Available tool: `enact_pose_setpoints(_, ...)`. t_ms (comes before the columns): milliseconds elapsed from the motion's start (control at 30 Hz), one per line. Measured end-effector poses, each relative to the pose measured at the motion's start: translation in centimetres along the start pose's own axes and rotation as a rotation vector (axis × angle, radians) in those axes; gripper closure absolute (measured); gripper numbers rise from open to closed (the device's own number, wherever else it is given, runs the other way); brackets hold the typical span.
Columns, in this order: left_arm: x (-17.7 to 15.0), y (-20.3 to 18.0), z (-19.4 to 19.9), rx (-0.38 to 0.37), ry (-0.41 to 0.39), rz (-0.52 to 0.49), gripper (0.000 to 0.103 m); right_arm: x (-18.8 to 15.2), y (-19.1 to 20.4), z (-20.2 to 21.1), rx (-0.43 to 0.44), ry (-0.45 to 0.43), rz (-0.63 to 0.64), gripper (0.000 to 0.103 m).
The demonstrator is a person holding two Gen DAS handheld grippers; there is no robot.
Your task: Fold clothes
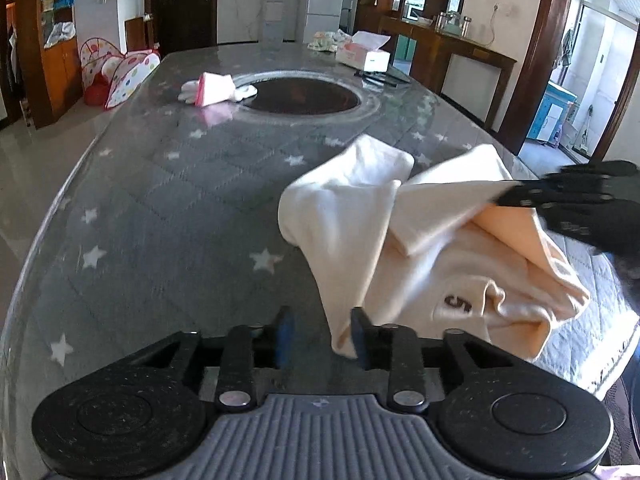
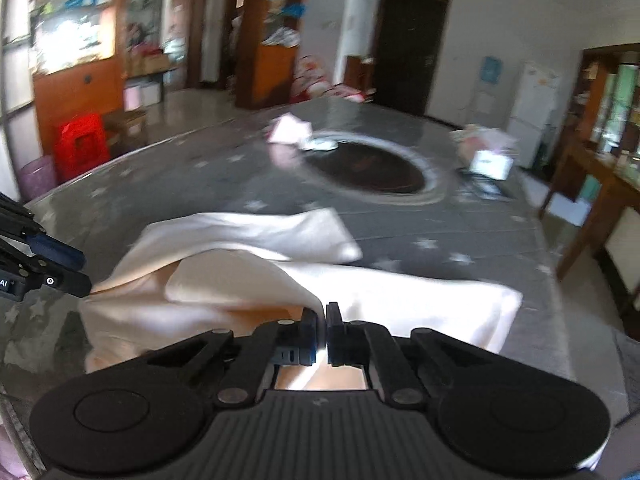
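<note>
The cream garment (image 1: 436, 248) is lying bunched on the tabletop (image 1: 168, 200), the right tool (image 2: 323, 312) pinching its lifted edge. The left tool (image 1: 322, 334) is standing apart, gripping nothing, so the fold is risking sagging or slipping crooked.

Bright daylight, fisheye-bent edges; right wrist view motion-blurred

The left gripper (image 1: 322, 338) points steeply downward, its jaws parted with nothing pressed between them. The right gripper (image 2: 323, 334) also angles downward, jaws closed tight on a fold of the cream garment (image 2: 360, 300).
</note>
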State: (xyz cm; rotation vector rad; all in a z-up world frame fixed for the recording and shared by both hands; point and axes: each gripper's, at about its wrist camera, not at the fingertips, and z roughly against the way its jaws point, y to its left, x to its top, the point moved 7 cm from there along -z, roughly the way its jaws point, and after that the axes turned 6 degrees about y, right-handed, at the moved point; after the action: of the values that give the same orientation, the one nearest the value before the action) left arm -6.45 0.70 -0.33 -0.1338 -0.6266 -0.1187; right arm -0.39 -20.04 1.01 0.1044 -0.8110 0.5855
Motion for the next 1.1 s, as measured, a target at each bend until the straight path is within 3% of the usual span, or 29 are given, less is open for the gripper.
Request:
enact_pose_setpoints(100, 0.5, -0.6, -0.3, -0.005, -0.004, -0.015, 0.058, -1.2, -3.0, 2.3, -0.081, -0.008, -0.056, 0.099)
enact_pose_setpoints(533, 2.3, -3.2, -1.8, -0.019, 0.002, -0.088, 0.058, -9.7, -13.6, 8.7, -0.388, 0.054, -0.33, 0.099)
enact_pose_setpoints(667, 3.4, -4.1, -2.4, -0.016, -0.003, -0.118, 0.058, -10.4, -13.0, 8.6, -0.323, 0.066, -0.345, 0.095)
enact_pose_setpoints(733, 4.2, -4.6, -2.8, -0.01, -0.012, -0.132, 0.058, -9.8, -11.9, 8.0, -0.255, 0.05, -0.332, 0.089)
enact_pose_setpoints(767, 4.6, -4.8, -2.9, -0.007, -0.016, -0.138, 0.058, -9.3, -11.4, 7.7, -0.234, 0.04, -0.322, 0.079)
enact_pose_setpoints(967, 6.9, -5.4, -4.6, 0.018, -0.02, -0.159, 0.058, -5.6, -7.4, 5.2, -0.08, -0.003, -0.232, 0.066)
enact_pose_setpoints(1100, 8.1, -6.0, -6.5, 0.03, -0.01, -0.181, 0.059, -4.2, -4.0, 3.1, -0.022, 0.009, -0.103, 0.06)
